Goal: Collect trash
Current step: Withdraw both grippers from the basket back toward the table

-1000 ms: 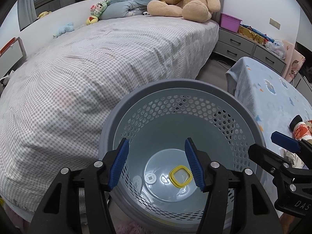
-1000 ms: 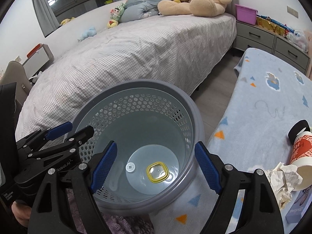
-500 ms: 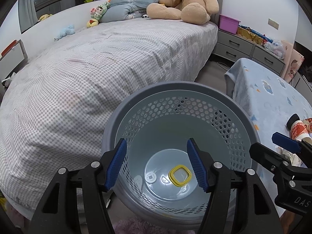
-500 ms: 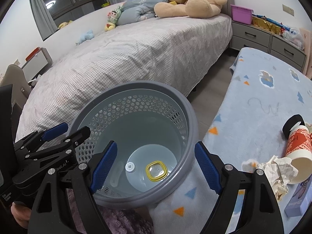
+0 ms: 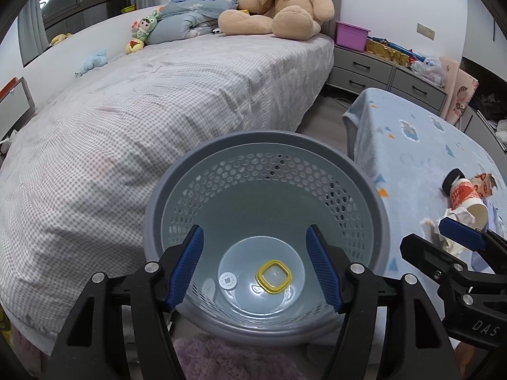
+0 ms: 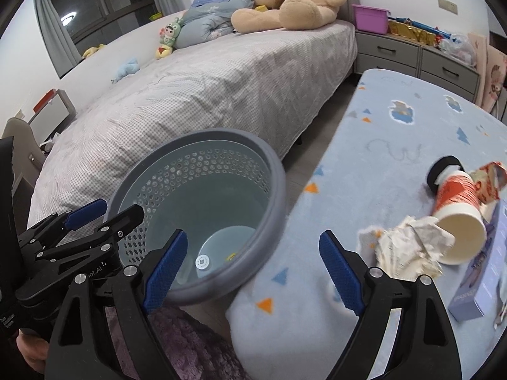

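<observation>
A grey perforated waste basket stands on the floor between the bed and a blanket-covered table; it also shows in the right wrist view. A yellow ring lies on its bottom. On the table lie a crumpled white paper, an orange paper cup on its side and a torn wrapper. My left gripper is open and empty above the basket. My right gripper is open and empty, over the basket's right rim and the table edge, left of the paper.
A bed with a checked cover fills the left, with a teddy bear at its head. A light blue blanket covers the table. A blue box lies at its right edge. Grey drawers stand behind. A purple rug is below.
My right gripper has swung right, from over the basket towards the table; the paper and cup now sit closer in its view. My left gripper has pulled back slightly from the basket.
</observation>
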The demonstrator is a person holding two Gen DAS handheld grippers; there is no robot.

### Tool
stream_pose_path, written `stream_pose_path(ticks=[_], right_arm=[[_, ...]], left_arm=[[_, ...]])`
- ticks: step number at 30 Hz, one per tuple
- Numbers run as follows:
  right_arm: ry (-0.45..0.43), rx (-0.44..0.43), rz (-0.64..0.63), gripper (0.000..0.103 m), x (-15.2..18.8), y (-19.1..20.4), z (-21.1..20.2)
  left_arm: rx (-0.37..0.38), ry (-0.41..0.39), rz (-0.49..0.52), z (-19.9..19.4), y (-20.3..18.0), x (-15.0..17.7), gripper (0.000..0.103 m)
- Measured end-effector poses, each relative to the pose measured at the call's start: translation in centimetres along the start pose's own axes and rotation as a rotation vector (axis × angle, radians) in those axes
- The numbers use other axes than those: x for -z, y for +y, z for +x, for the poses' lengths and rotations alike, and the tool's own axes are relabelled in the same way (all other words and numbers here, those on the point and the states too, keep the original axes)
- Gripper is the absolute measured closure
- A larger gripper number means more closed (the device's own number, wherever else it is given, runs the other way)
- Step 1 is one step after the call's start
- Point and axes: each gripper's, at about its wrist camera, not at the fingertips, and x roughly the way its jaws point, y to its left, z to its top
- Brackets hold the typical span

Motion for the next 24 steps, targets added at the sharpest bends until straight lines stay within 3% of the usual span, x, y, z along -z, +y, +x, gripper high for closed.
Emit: stream_pose_path(ticks=[24], right_arm=[[-0.072, 0.186, 0.209, 0.014, 7.2, -10.2, -10.1]], left_arm=[[0.168, -0.014, 0.163, -4.6, -11.0, 3.0, 0.035]])
